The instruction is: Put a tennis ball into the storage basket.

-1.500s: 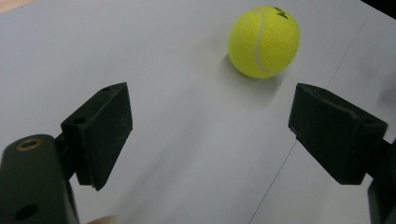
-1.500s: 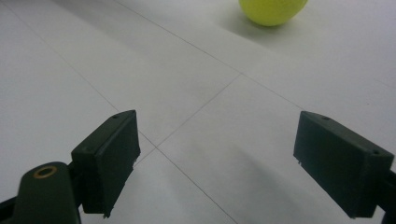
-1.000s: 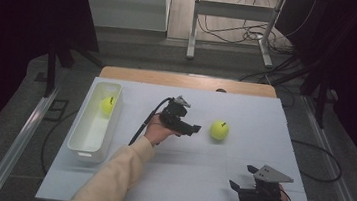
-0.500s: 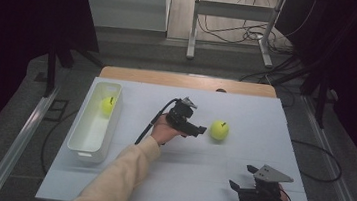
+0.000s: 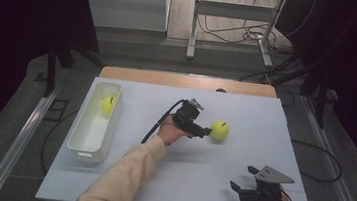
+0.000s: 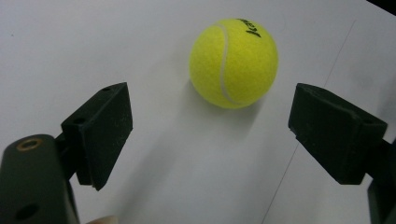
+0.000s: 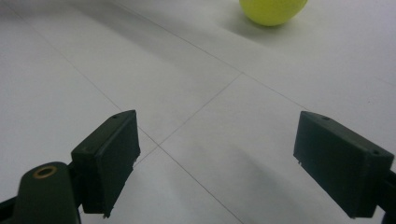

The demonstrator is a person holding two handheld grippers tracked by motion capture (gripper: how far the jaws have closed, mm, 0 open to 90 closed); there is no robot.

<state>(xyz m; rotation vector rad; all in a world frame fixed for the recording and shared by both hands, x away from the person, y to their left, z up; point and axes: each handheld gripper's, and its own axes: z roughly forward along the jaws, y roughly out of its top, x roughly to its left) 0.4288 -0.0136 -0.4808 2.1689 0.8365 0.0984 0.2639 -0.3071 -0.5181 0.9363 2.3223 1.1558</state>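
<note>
I am facing a white-topped bench (image 5: 245, 112) standing on grey floor (image 5: 12, 128); dark curtains (image 5: 19, 13) are hanging at both sides, and cables (image 5: 234, 33) are lying by a far metal stand (image 5: 194, 27).

Left gripper (image 5: 207, 131): all black, blocky body, a black cable (image 5: 156, 123) looping off its back, a small grey piece on top. The arm behind it wears a long cream sleeve (image 5: 123, 175). Its fingers (image 6: 100, 133) are matte black wedge blocks with small screw holes, a brass-ringed hole at the base. Right gripper (image 5: 235, 187): black too, capped by a grey three-cornered plate (image 5: 270, 174), same black block fingers (image 7: 108, 156).
</note>
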